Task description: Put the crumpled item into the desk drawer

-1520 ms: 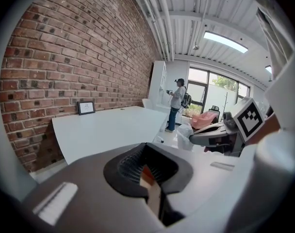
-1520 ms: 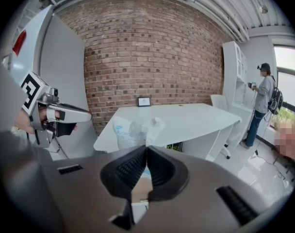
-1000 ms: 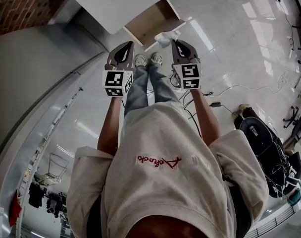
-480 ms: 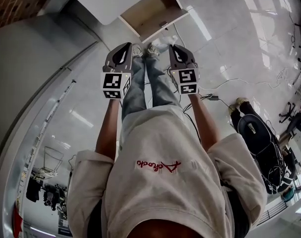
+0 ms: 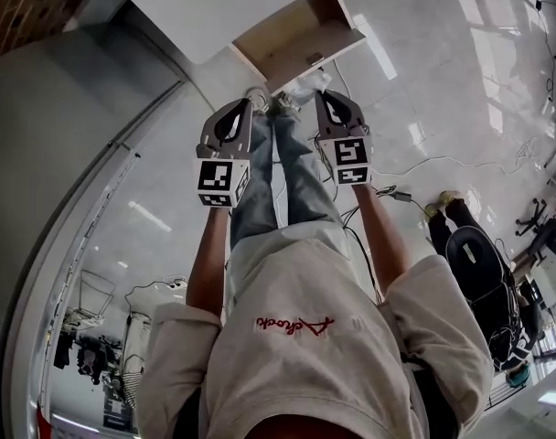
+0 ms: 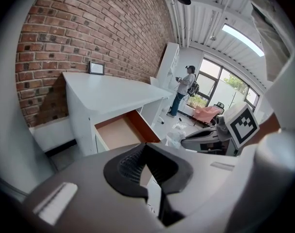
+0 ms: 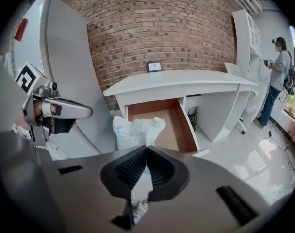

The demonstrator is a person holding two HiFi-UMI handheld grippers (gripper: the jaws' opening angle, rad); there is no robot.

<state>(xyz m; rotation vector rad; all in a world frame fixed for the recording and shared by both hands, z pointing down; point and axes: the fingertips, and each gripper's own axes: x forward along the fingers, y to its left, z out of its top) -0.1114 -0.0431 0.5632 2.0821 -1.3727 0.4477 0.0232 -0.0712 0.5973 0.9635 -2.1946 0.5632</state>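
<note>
**Crumpled item** (image 7: 138, 130): a white, creased, bag-like wad with faint blue print. The right hand-held gripper (image 7: 146, 150) clamps it at its lower edge, jaws closed tight on it, and the bulk of the wad stands up beyond the jaw tips. It hangs in the air short of the drawer (image 7: 163, 123), not inside it.

**Change over the last second:** both hand-held grippers have come down together. The item has travelled down with them and shows no slip in the grip. In the head view the wad (image 5: 302, 84) now lies just beside the front of the drawer (image 5: 292, 37). A second ago it sat higher, overlapping the drawer's near corner. More of the drawer's bare floor now shows.

**Left hand-held gripper** (image 6: 145, 146): jaws together, nothing between them. It is held alongside the right one, apart from the item.

**Drawer:** pulled out from under the white desk (image 7: 186, 83). It is open, and its interior is bare as far as can be seen.

**Meaning for the task:** the carry looks nearly complete, with the item lowered to roughly drawer level. What remains is probably a short push forward over the front edge, then release. The light wad may catch on that edge or cling to the pads.
</note>
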